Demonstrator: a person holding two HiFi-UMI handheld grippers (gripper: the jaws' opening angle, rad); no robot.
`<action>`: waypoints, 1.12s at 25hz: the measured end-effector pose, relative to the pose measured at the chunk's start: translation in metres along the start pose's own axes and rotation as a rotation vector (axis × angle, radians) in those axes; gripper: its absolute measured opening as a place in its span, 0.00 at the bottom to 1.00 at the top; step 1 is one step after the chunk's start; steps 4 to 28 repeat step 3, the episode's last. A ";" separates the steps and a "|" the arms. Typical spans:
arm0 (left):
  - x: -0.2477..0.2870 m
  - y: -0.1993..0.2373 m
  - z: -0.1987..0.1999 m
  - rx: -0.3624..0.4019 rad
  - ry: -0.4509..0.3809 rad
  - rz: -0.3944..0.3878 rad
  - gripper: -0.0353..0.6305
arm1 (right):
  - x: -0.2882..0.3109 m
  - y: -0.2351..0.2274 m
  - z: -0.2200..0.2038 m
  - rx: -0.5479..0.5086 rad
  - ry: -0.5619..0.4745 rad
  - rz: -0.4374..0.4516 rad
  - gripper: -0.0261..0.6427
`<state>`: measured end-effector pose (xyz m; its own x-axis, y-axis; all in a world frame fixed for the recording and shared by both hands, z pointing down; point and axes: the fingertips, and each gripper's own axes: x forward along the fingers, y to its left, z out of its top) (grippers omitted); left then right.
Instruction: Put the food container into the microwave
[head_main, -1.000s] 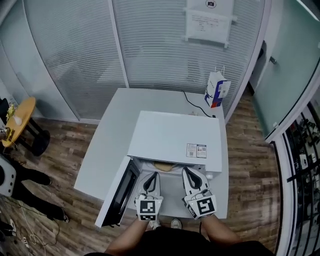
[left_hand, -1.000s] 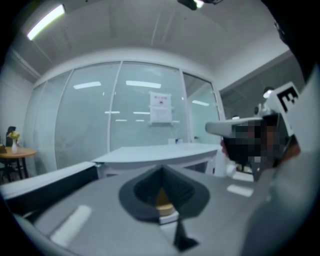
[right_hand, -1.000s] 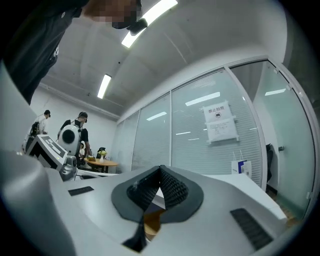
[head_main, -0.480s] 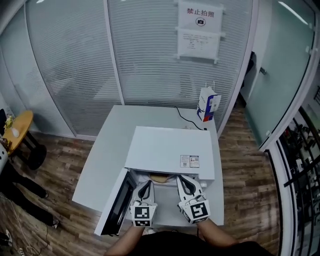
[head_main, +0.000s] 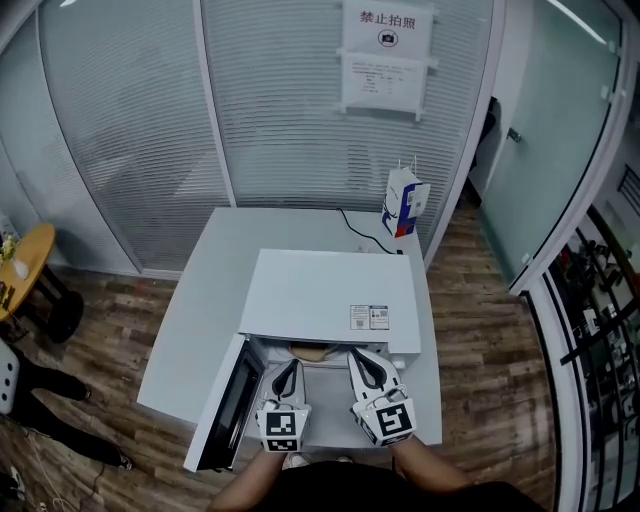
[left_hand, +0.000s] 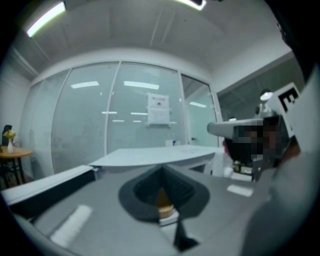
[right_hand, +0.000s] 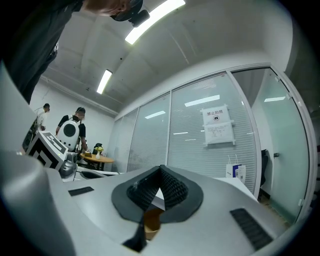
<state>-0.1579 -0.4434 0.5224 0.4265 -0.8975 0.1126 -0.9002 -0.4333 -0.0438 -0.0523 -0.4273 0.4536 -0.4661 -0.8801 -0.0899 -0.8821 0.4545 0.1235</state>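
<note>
From my seat the bench (head_main: 190, 330) is mostly taken up by the white microwave (head_main: 325, 295). Its door (head_main: 222, 412) hangs wide open toward 7 o'clock, beside the left claw (head_main: 288, 366). A paper bag (head_main: 405, 200) stands at 1 o'clock from the microwave, at the bench's far corner, and a dark cable (head_main: 358, 230) runs across the bench just short of it. Behind everything is a glass wall (head_main: 120, 130) with a notice (head_main: 385, 45) stuck to it at 12 o'clock. A round wooden table (head_main: 22, 272) sits off at 9 o'clock on the plank floor (head_main: 480, 330).

The food container (head_main: 310, 352), a tan thing, lies inside the open microwave just under the front edge of its top. Nothing stands between it and the claws. The left claw is at its 7 o'clock and the right claw (head_main: 363, 358) at its 5 o'clock.

Both claws are held side by side, pointing roughly level into the opening, marker cubes toward the person's body and forearms coming in from 6 o'clock. In each claw's own view the jaws are together, pads meeting at the tips (the tan container shows low down past them, but I can't tell whether either pair touches it).
</note>
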 end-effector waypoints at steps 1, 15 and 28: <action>0.000 -0.002 -0.001 -0.004 0.003 0.000 0.06 | -0.002 -0.002 -0.001 -0.003 0.005 -0.001 0.05; 0.001 -0.008 -0.005 -0.018 0.009 0.000 0.06 | -0.006 -0.005 -0.004 -0.011 0.020 -0.002 0.05; 0.001 -0.008 -0.005 -0.018 0.009 0.000 0.06 | -0.006 -0.005 -0.004 -0.011 0.020 -0.002 0.05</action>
